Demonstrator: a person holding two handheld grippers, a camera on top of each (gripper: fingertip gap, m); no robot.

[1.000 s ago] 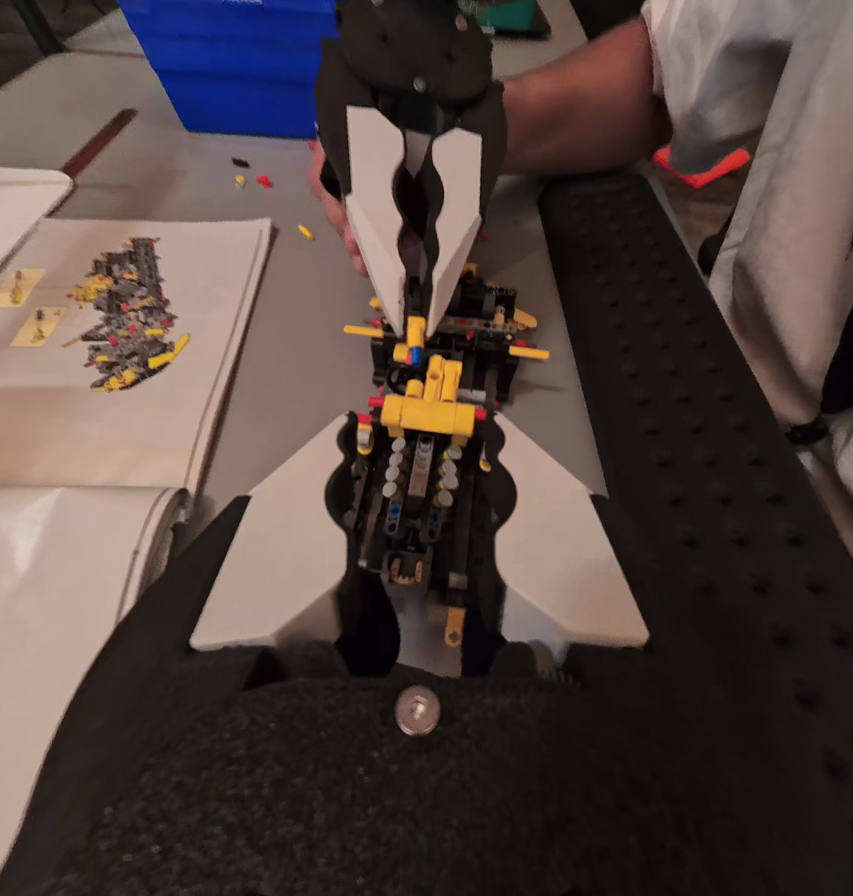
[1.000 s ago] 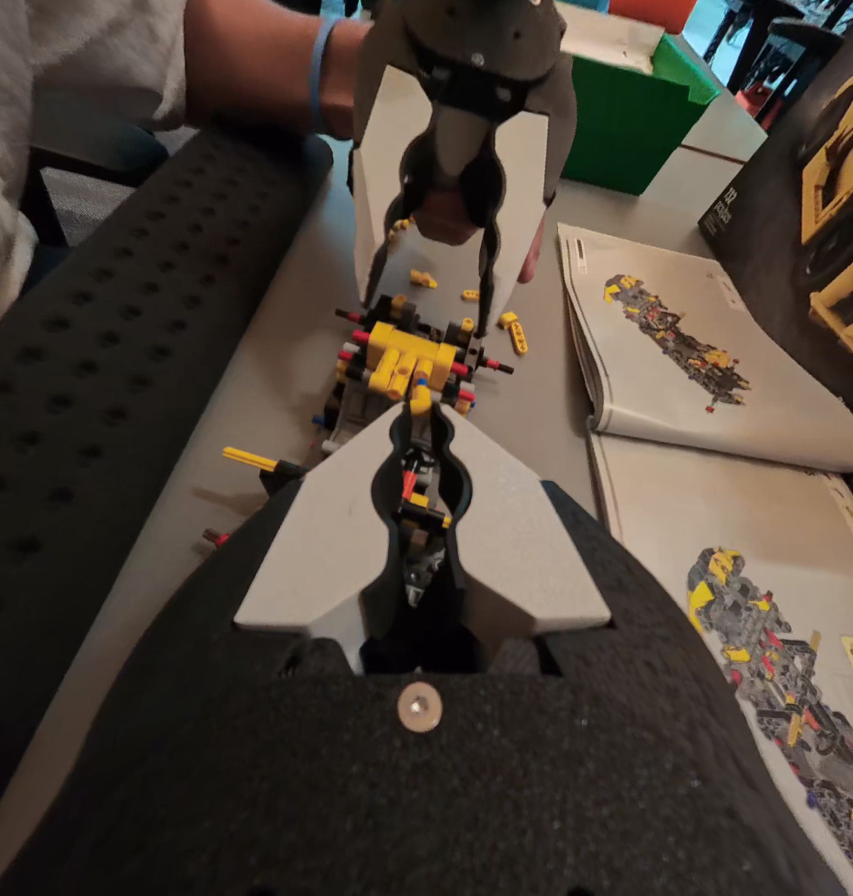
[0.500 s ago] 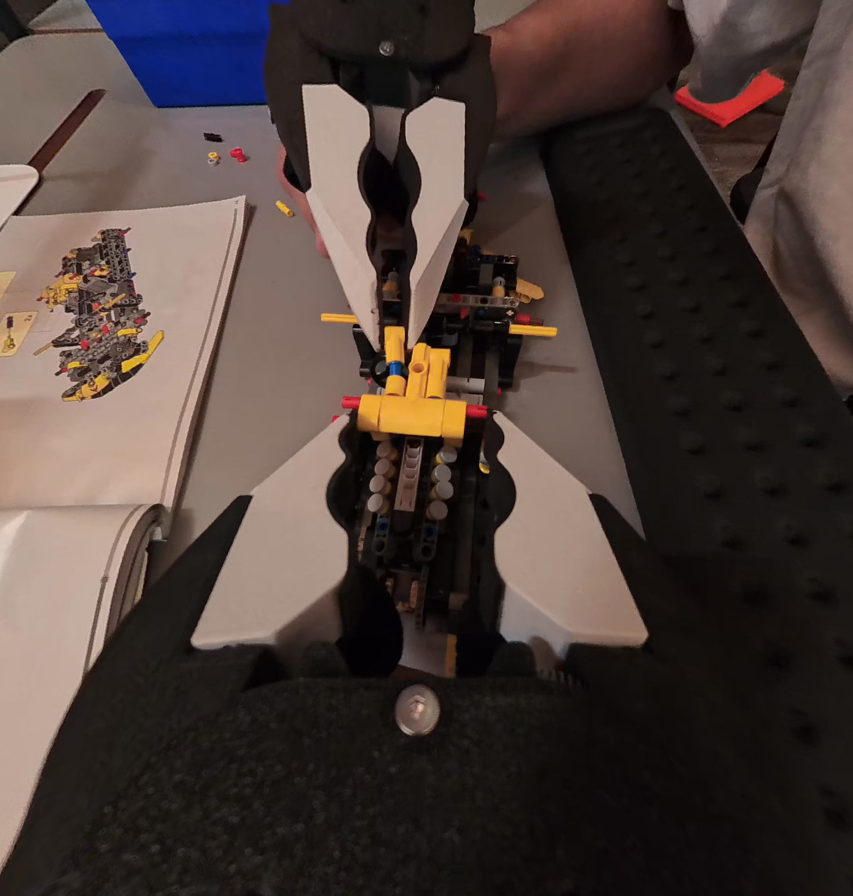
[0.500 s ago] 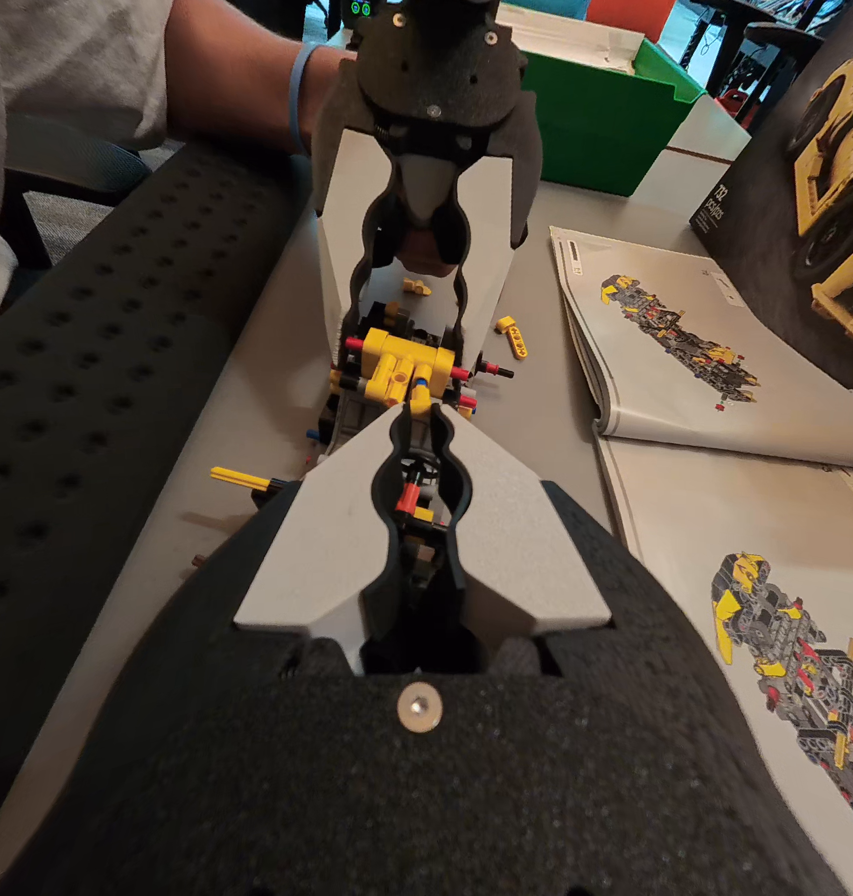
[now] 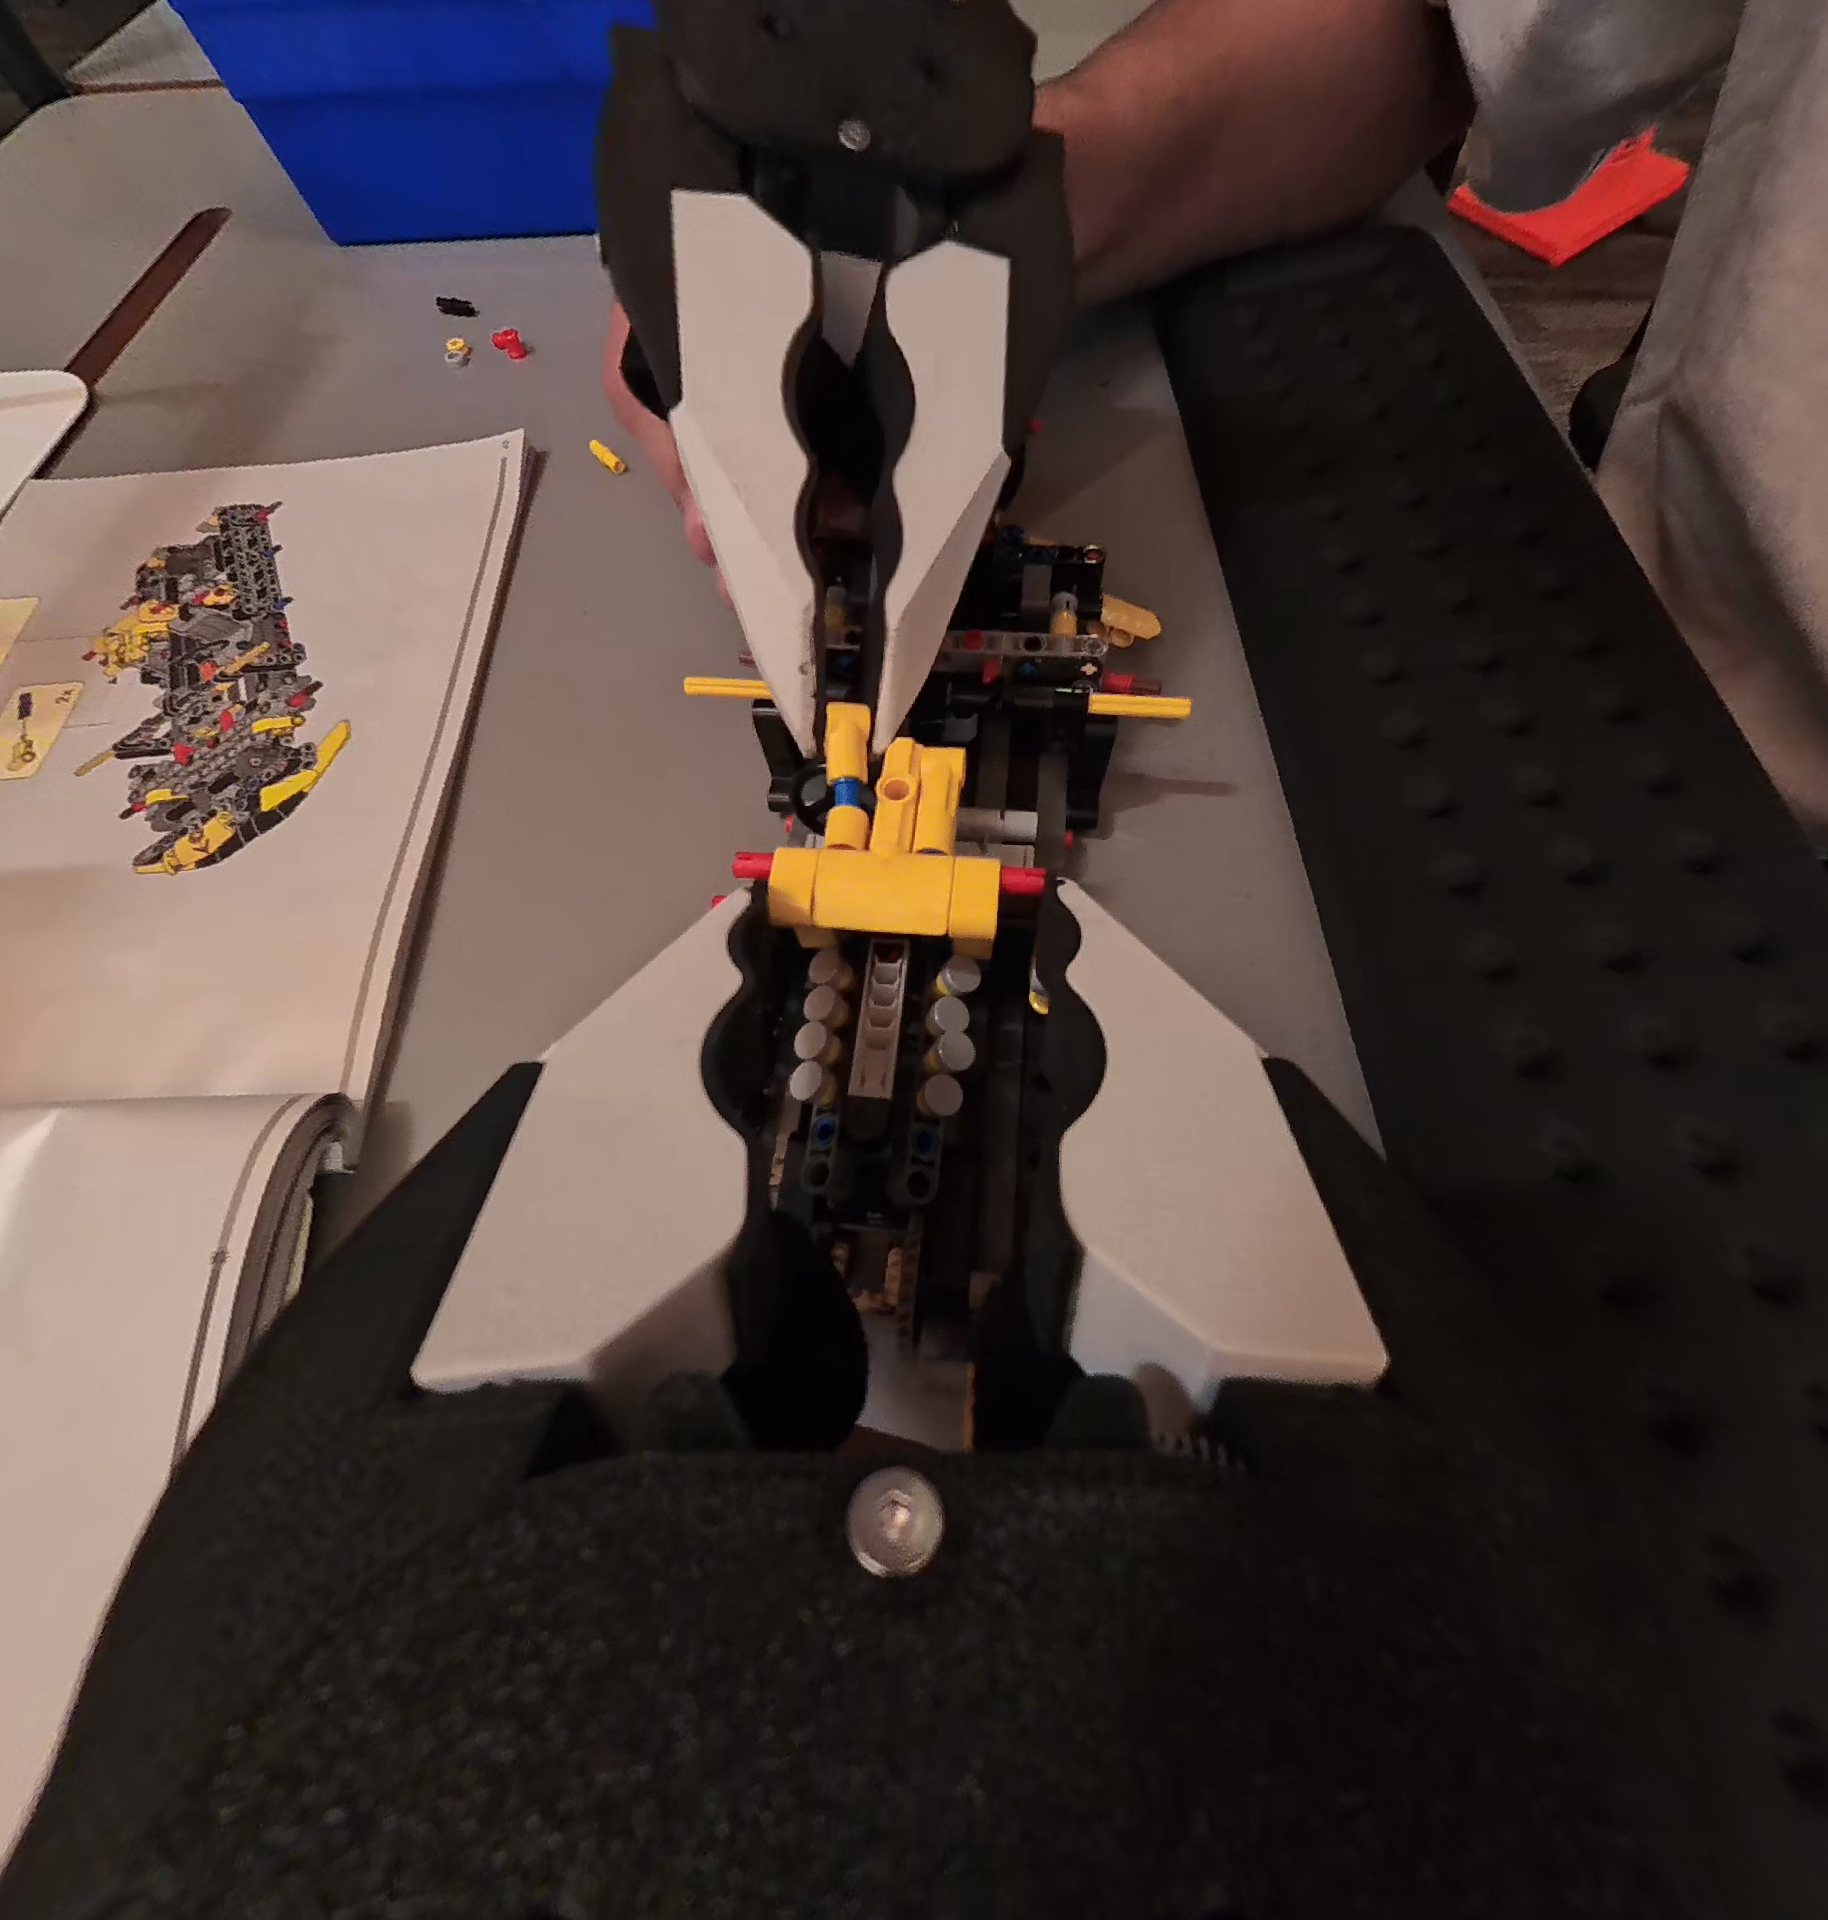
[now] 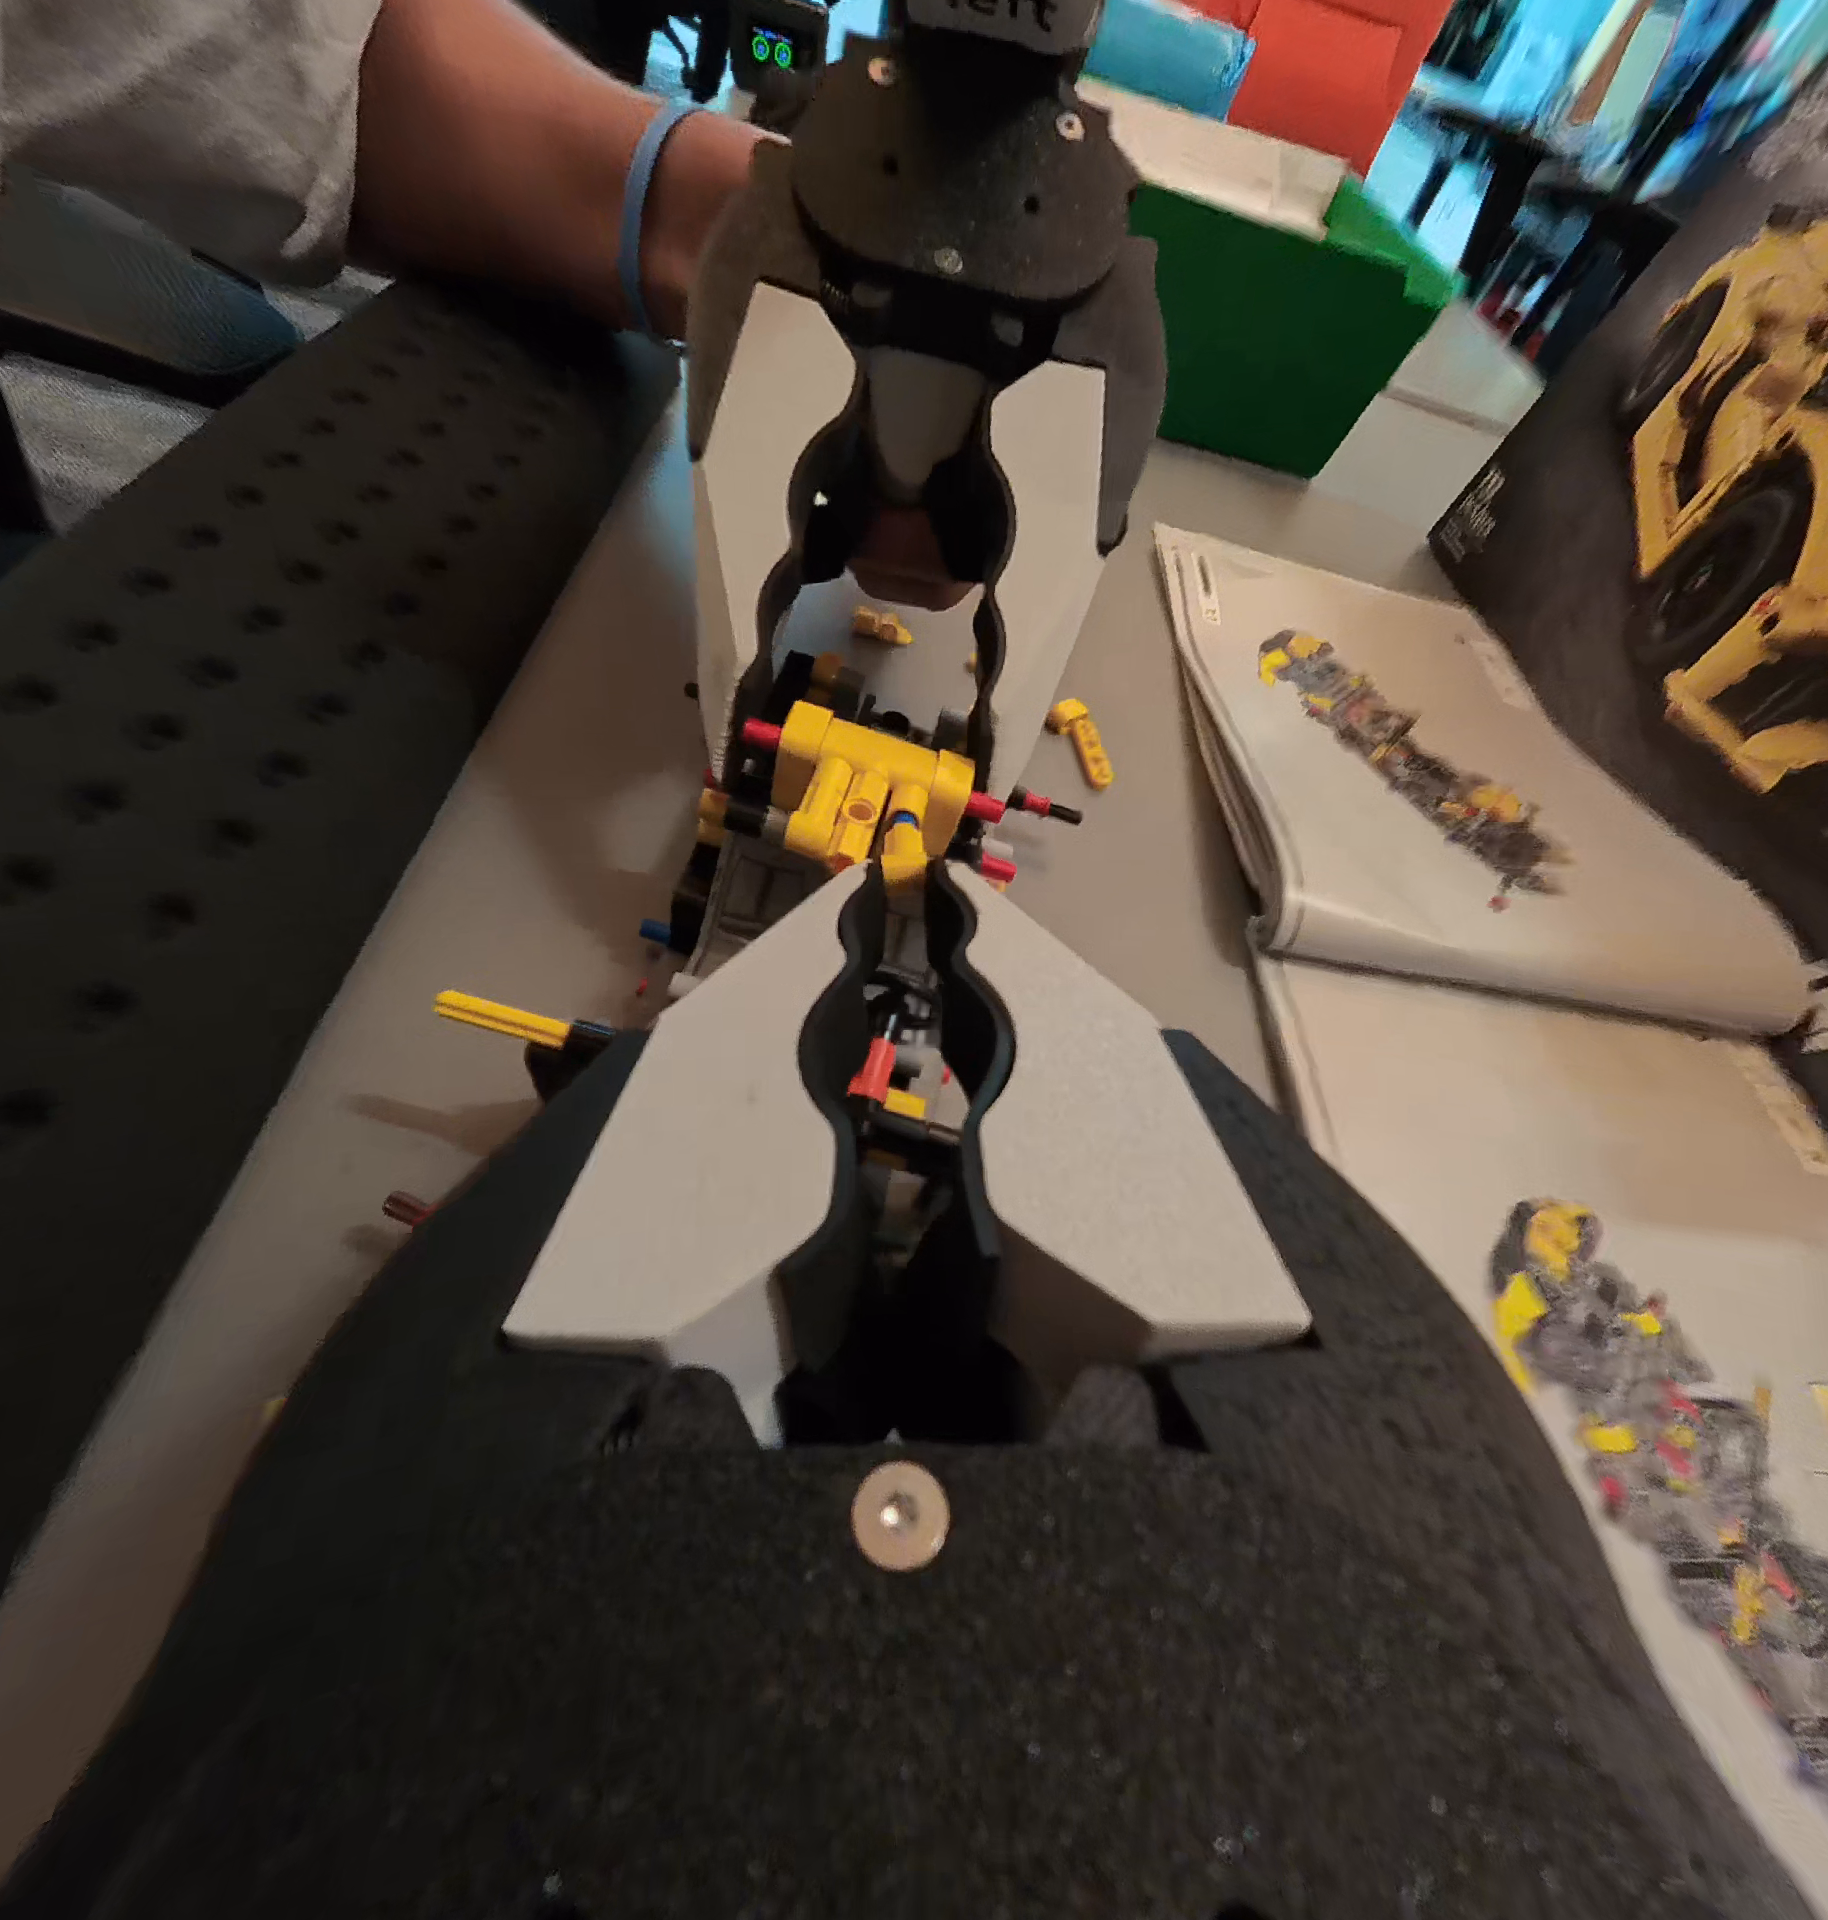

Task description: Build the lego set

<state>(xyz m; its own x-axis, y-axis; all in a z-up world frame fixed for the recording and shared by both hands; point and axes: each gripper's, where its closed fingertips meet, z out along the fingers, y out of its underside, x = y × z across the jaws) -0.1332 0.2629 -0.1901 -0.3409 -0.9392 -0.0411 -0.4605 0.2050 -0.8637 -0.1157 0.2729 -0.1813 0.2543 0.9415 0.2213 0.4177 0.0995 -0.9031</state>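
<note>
The black, grey and yellow lego model (image 5: 879, 1039) lies on the table. My left gripper (image 5: 894, 904) is shut on it, with one finger on each side just behind the model's yellow cross block (image 5: 884, 888). My right gripper (image 5: 844, 738) comes from the opposite side. It is shut on a small yellow piece (image 5: 845, 727) that sits on a blue pin at the model's top. In the right wrist view, my right gripper (image 6: 905, 873) pinches that yellow piece (image 6: 902, 857). There the left gripper (image 6: 858, 769) straddles the model (image 6: 744, 894).
An open instruction booklet (image 5: 214, 727) lies beside the model and also shows in the right wrist view (image 6: 1461, 779). A black perforated pad (image 5: 1512, 727) runs along the other side. A blue bin (image 5: 422, 125), a green bin (image 6: 1274, 332), the set's box (image 6: 1720, 468) and loose pieces (image 5: 494, 343) are around. Only a small space, under 4 cm, lies between the two pairs of fingers.
Both grippers keep their hold. The two grippers have drawn closer together over the model. The yellow piece in my right gripper stays at the blue pin.
</note>
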